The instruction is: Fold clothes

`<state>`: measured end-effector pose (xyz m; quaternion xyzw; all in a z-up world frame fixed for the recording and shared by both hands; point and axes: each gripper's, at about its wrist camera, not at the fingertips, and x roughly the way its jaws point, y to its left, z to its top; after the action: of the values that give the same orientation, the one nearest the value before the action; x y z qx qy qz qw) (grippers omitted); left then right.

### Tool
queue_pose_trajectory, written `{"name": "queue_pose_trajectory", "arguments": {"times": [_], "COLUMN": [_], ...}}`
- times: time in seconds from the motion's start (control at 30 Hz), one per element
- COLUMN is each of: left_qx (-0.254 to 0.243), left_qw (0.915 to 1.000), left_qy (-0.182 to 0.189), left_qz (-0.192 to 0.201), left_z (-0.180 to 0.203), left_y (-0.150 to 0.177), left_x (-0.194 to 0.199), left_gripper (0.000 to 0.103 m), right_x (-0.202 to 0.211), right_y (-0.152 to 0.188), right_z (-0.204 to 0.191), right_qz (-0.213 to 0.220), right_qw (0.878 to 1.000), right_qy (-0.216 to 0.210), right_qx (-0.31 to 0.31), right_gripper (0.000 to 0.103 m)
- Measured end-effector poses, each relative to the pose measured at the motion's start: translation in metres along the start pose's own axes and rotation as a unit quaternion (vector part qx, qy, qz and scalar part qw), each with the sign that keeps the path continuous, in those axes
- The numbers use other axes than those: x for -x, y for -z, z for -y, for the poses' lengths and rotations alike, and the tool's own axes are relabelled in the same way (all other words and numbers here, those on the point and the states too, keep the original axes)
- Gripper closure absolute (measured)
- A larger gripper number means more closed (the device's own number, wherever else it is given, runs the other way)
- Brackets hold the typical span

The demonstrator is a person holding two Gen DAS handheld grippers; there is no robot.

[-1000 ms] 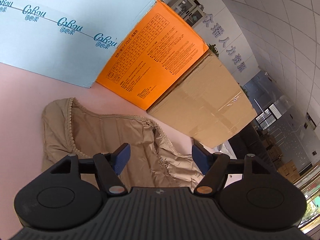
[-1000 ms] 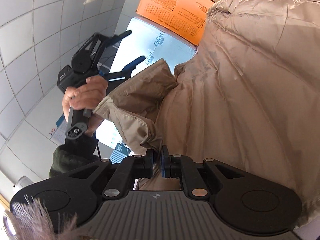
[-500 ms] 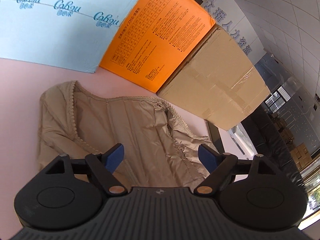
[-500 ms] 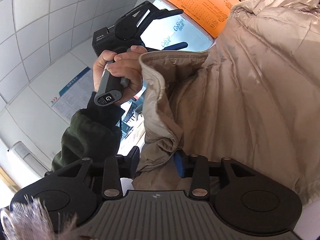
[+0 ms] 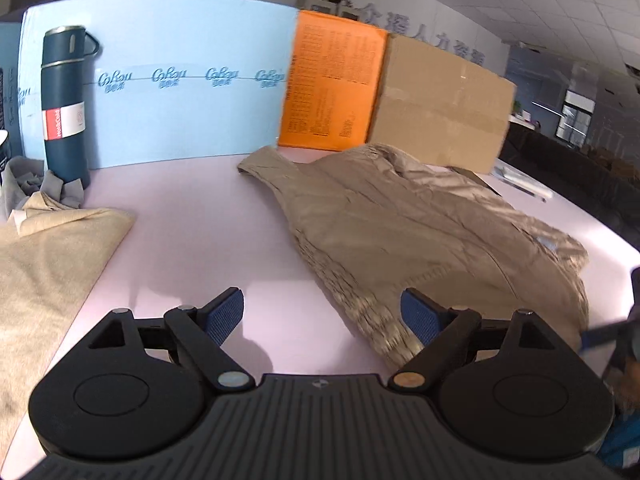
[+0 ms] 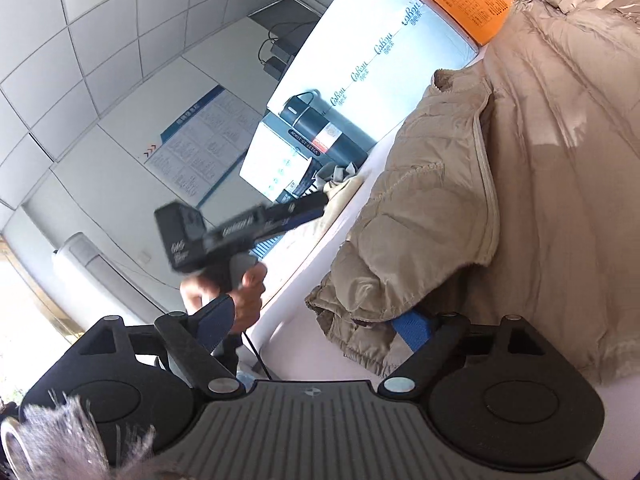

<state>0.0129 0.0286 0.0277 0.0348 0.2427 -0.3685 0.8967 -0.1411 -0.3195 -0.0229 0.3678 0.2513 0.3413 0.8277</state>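
A tan quilted vest (image 5: 432, 232) lies on the pink table (image 5: 224, 240), one side folded over its body. My left gripper (image 5: 322, 314) is open and empty, low over the table just left of the vest's near edge. In the right wrist view the vest (image 6: 520, 184) fills the right side. My right gripper (image 6: 316, 326) is open at the vest's bottom corner, its right finger touching the cloth. The left gripper (image 6: 308, 208) shows there, held in a hand.
A beige garment (image 5: 44, 264) lies at the left. A dark blue flask (image 5: 64, 104) stands by a light blue box (image 5: 192, 92). An orange box (image 5: 332, 84) and a cardboard box (image 5: 440, 108) line the back. The table edge runs at right.
My right gripper has opened and let go of the vest, which now lies folded on the table. My left gripper has pulled back and swung left, away from the vest.
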Motion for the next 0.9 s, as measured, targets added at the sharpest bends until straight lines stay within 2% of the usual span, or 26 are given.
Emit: {"name": "queue_pose_trajectory", "arguments": {"times": [0.1,0.23,0.27,0.3,0.33,0.37,0.4,0.5,0.6,0.67,0.73,0.8,0.83,0.9], "left_qx": [-0.052,-0.085,-0.09,-0.093,-0.092,-0.086,-0.08,-0.052,-0.037,-0.042,-0.054,-0.064,-0.071,-0.095], "left_qw": [0.9984,0.9955,0.9948,0.9944,0.9944,0.9951,0.9957,0.9971,0.9935,0.9869,0.9815,0.9778,0.9755,0.9698], "left_qy": [0.003,0.007,0.004,-0.001,-0.005,-0.009,-0.013,-0.04,-0.103,-0.151,-0.177,-0.19,-0.197,-0.214], "left_qz": [0.021,0.042,0.048,0.051,0.051,0.048,0.045,0.039,0.033,0.038,0.051,0.062,0.066,0.068], "left_z": [0.027,0.053,0.058,0.062,0.065,0.067,0.068,0.07,0.072,0.076,0.081,0.084,0.085,0.086], "left_y": [0.032,0.053,0.056,0.057,0.058,0.058,0.058,0.056,0.055,0.056,0.059,0.062,0.064,0.069], "left_x": [0.023,0.033,0.033,0.032,0.03,0.026,0.023,0.011,0.0,-0.006,-0.004,0.0,0.002,0.005], "left_gripper": [0.018,0.018,0.018,0.018,0.018,0.018,0.018,0.018,0.019,0.026,0.053,0.07,0.074,0.076], "right_x": [0.002,-0.004,-0.005,-0.005,-0.005,-0.006,-0.006,-0.007,-0.006,-0.006,-0.007,-0.01,-0.012,-0.017], "right_y": [0.001,-0.005,-0.007,-0.007,-0.008,-0.01,-0.011,-0.014,-0.019,-0.023,-0.025,-0.024,-0.023,-0.02], "right_z": [0.004,0.011,0.012,0.014,0.018,0.022,0.028,0.036,0.03,0.024,0.019,0.018,0.018,0.022], "right_qz": [0.013,0.027,0.032,0.035,0.037,0.038,0.042,0.06,0.078,0.084,0.084,0.071,0.062,0.038], "right_qw": [1.0,0.999,0.999,0.998,0.998,0.997,0.995,0.991,0.99,0.99,0.991,0.994,0.995,0.996], "right_qy": [-0.005,0.007,0.019,0.031,0.04,0.043,0.042,0.018,-0.012,-0.033,-0.04,-0.014,0.005,0.043], "right_qx": [-0.015,-0.019,-0.024,-0.032,-0.044,-0.06,-0.081,-0.117,-0.115,-0.105,-0.095,-0.081,-0.073,-0.063], "right_gripper": [0.018,0.022,0.031,0.048,0.058,0.074,0.082,0.089,0.091,0.091,0.091,0.091,0.091,0.091]}}
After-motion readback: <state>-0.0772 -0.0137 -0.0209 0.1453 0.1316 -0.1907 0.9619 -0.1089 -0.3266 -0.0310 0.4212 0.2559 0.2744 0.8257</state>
